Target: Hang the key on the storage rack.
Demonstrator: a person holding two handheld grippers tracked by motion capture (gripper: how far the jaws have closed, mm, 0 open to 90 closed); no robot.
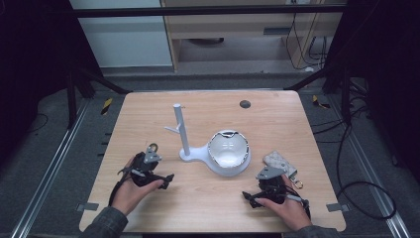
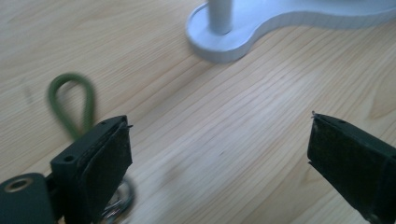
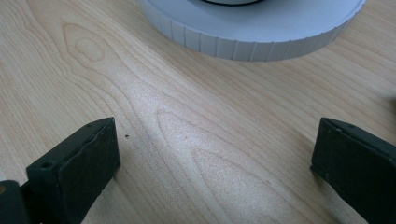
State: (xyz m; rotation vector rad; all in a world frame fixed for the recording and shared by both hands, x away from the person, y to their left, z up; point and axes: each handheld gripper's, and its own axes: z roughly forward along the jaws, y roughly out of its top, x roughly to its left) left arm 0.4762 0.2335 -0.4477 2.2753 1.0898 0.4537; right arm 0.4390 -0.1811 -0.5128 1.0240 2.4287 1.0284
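A white stand (image 1: 184,148) with an upright post and side pegs shares its base with a shiny round bowl (image 1: 228,148) at mid table. My left gripper (image 1: 166,179) rests low on the wood left of the stand, its jaws wide open with bare table between them (image 2: 219,154). A green cord loop (image 2: 70,102) with a metal ring (image 2: 119,200) lies beside and partly under its left jaw. My right gripper (image 1: 249,197) sits near the front edge, open over bare wood (image 3: 215,163), with the bowl's white base (image 3: 243,32) just ahead.
A patterned grey pouch (image 1: 280,162) with a metal ring (image 1: 298,183) lies right of the bowl, next to my right hand. A small dark disc (image 1: 244,104) sits near the table's far edge. Cables trail on the floor at the right.
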